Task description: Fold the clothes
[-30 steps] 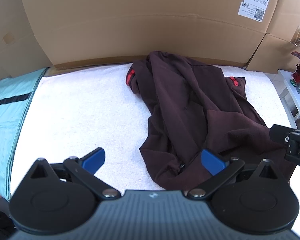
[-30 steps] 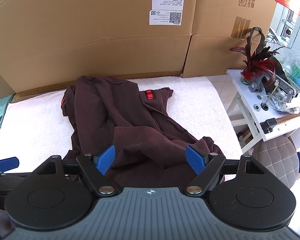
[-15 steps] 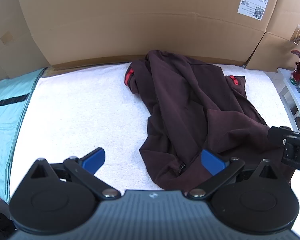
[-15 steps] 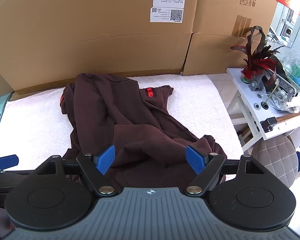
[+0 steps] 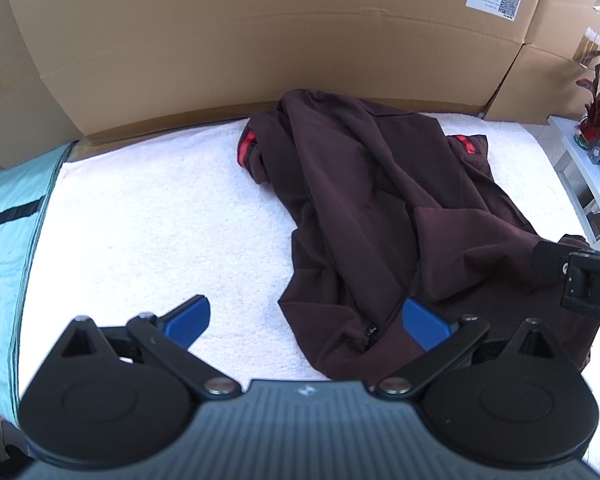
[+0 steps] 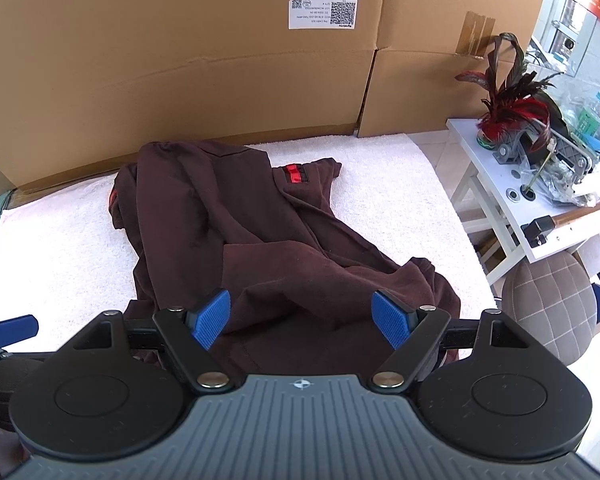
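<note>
A crumpled dark maroon fleece garment with red tabs (image 5: 384,216) lies in a heap on a white terry-towel surface (image 5: 148,232), its bulk bunched toward the right half and its far end near the brown cardboard boxes (image 5: 260,40) that wall off the back. The soft towel apparently serves as a clean folding bed, and the boxes as a backdrop.

The left black two-finger gripper with blue pads (image 5: 306,320) hovers with its jaws wide apart over the garment's near left hem; one pad sits above bare towel, the other above cloth, nothing between them. The right black gripper with blue ribbed pads (image 6: 302,318) is likewise spread open and empty, poised over the garment's near right portion, both pads above fabric. The paired stance suggests a two-point pickup of the near edge to spread the garment flat, with no fold yet made.

A white side table with a red feathery ornament (image 6: 496,172) stands off to the right.
</note>
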`<state>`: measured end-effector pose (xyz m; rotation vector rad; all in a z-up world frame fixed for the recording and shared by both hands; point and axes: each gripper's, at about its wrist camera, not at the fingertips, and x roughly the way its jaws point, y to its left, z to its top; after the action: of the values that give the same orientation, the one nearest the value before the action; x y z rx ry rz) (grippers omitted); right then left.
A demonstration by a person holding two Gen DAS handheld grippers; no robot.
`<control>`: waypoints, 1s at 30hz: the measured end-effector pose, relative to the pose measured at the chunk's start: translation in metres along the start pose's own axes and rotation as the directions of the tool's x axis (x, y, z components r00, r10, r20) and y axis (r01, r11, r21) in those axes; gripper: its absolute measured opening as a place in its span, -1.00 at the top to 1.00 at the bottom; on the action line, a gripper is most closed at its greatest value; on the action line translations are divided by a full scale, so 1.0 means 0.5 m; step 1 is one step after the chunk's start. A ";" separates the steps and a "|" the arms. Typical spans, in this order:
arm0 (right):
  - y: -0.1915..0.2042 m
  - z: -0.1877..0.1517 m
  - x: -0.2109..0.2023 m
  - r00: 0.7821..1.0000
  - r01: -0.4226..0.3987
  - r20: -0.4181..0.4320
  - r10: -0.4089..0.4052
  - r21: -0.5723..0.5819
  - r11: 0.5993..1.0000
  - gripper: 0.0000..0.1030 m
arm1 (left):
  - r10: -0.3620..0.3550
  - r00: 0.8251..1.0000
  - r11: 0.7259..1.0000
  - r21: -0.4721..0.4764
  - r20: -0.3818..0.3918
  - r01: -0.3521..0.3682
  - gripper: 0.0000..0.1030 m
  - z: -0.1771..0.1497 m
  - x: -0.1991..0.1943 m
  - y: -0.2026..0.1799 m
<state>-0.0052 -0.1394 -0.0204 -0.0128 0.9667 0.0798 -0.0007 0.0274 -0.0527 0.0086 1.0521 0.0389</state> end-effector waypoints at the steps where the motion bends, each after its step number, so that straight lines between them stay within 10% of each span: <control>1: 0.003 0.000 0.001 1.000 0.003 -0.001 -0.003 0.004 1.000 -0.56 | 0.000 1.000 1.000 0.000 -0.001 0.000 -0.99 0.001 0.002 0.005; 11: 0.037 -0.009 0.018 0.999 0.035 -0.021 -0.034 0.031 0.999 -0.56 | -0.031 0.999 0.998 0.056 -0.030 0.033 -0.99 -0.002 0.027 0.028; 22: -0.069 -0.066 0.048 0.991 0.136 -0.025 -0.134 0.100 0.986 -0.56 | -0.200 0.969 0.948 0.221 -0.148 0.230 -0.98 -0.050 0.060 -0.037; 30: -0.172 -0.065 0.118 0.987 0.159 -0.041 -0.155 0.115 0.981 -0.53 | -0.432 0.872 0.898 -0.021 -0.229 0.440 -0.98 -0.017 0.114 -0.055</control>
<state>0.0078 -0.2231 -0.0897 0.0183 0.9983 -0.1236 0.0209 0.0019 -0.1074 -0.2109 1.2648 -0.3977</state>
